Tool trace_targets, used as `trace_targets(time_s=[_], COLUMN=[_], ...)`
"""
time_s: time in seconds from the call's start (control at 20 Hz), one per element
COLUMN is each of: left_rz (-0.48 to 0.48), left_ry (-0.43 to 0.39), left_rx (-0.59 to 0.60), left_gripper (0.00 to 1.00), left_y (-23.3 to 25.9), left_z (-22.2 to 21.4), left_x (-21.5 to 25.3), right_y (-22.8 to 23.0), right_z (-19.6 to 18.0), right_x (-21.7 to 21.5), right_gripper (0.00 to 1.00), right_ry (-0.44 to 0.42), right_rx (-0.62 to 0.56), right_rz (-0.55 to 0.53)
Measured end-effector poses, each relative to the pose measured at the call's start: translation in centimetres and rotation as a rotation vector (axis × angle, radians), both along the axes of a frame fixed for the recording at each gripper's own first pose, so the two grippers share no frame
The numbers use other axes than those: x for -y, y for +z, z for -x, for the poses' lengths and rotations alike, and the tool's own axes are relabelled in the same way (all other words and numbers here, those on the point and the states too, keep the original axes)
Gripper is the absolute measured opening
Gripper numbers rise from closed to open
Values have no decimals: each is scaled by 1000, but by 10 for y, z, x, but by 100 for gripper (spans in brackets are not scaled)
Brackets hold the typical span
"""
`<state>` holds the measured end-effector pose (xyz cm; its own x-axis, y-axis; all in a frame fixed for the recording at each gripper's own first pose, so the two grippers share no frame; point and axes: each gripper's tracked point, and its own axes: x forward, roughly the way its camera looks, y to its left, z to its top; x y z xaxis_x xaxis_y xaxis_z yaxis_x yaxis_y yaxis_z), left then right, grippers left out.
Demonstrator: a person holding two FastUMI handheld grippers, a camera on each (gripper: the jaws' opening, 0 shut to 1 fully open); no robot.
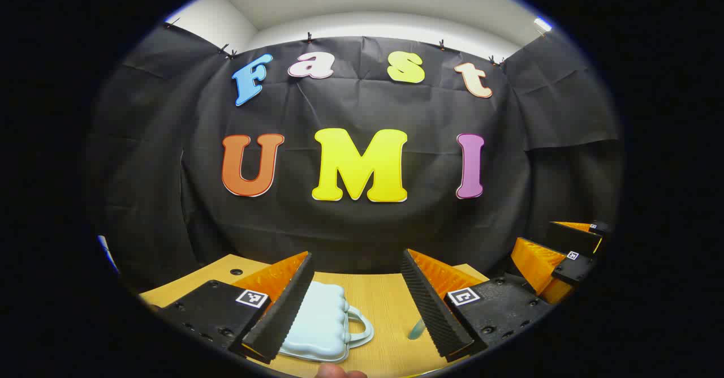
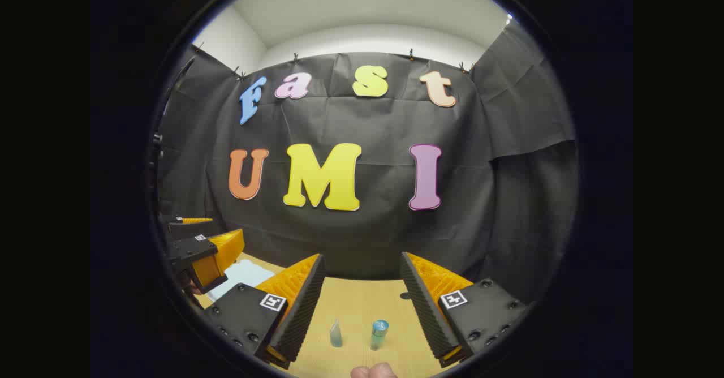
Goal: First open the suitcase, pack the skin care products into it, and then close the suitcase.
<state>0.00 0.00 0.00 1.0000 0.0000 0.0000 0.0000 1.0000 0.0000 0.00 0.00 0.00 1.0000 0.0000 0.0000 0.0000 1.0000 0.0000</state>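
Note:
A pale blue suitcase point(image 1: 319, 321) lies shut and flat on the wooden table point(image 1: 384, 299), its handle pointing right. My left gripper point(image 1: 362, 344) stands open above it, the left finger overlapping its left side. A small bluish tube point(image 1: 417, 328) peeks out beside the right finger. In the right gripper view, that tube point(image 2: 336, 334) and a small bottle point(image 2: 379, 334) with a blue cap stand on the table between the open fingers of my right gripper point(image 2: 365, 352). The suitcase point(image 2: 240, 273) shows at far left, partly behind the left gripper point(image 2: 209, 232).
The black cloth wall closes off the back and sides just behind the table. Small round holes point(image 1: 236, 271) point(image 2: 405, 295) sit in the tabletop near the back. The right gripper point(image 1: 557, 242) hovers at the right of the left gripper view. A fingertip point(image 2: 373, 371) shows at the bottom edge.

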Motion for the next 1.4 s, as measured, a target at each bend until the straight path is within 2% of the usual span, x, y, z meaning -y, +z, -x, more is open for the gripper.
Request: trace_targets(time_s=[0.65,1.4], left_rz=[2,-8], left_ry=[-27,-13], left_rx=[-9,-11], left_gripper=[99,99], left_y=[0,-4], left_z=[6,12], left_x=[12,12], right_y=[1,-1], right_z=[10,15], right_x=[4,9], right_gripper=[80,80], right_ry=[2,5], right_rx=[12,4], right_rz=[23,23])
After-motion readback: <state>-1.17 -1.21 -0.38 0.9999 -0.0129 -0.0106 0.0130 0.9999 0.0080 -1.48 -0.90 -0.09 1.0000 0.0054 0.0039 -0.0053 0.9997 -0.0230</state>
